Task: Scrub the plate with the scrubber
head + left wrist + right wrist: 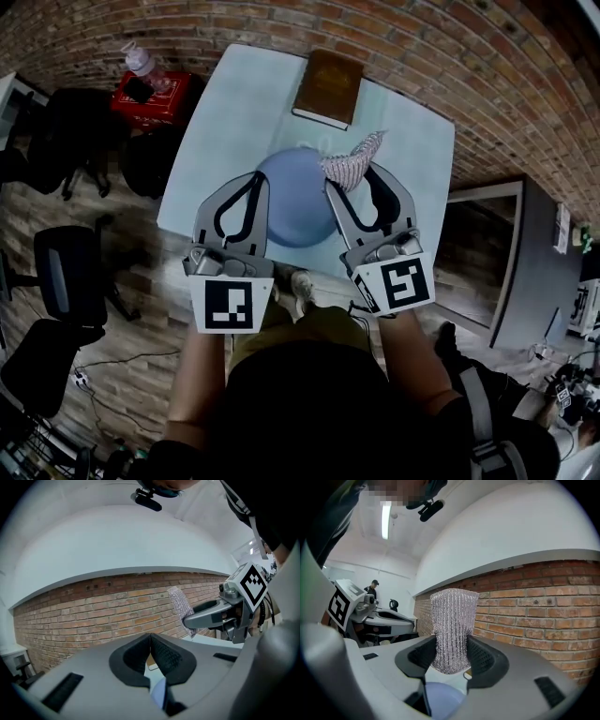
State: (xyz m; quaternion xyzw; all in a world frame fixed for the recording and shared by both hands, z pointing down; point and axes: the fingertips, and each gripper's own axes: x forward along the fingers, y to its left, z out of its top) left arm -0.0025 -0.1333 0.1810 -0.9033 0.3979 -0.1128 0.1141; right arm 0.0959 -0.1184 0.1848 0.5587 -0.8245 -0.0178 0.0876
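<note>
My left gripper (pixel 257 178) has its two jaws pressed together with nothing between them; in the left gripper view the dark ribbed pads (pixel 166 656) meet along one line. My right gripper (pixel 451 656) has its jaws closed on the silver mesh scrubber (pixel 452 618); the pads squeeze its lower part, and the rest stands up above the jaws like a flat woven strip.

The round pale blue plate (pixel 291 211) lies on the light, pale-blue square table (pixel 234 112), near the edge closest to me. From the head view both grippers reach over it side by side, the left one over its left rim and the right one over its right rim; the scrubber sticks out beyond the far right rim of the plate. I cannot tell if either gripper or the scrubber touches the plate; in both gripper views a bit of the blue plate shows just under the jaws.

At the far edge of the table lies a brown rectangular book (pixel 328 86), well apart from the plate. Behind the table runs a red brick wall (pixel 450 56). On the wooden floor (pixel 141 309) to the left stands a red crate (pixel 155 101) with a clear plastic bottle (pixel 141 61) on it; black office chairs (pixel 66 281) stand further to the left.
</note>
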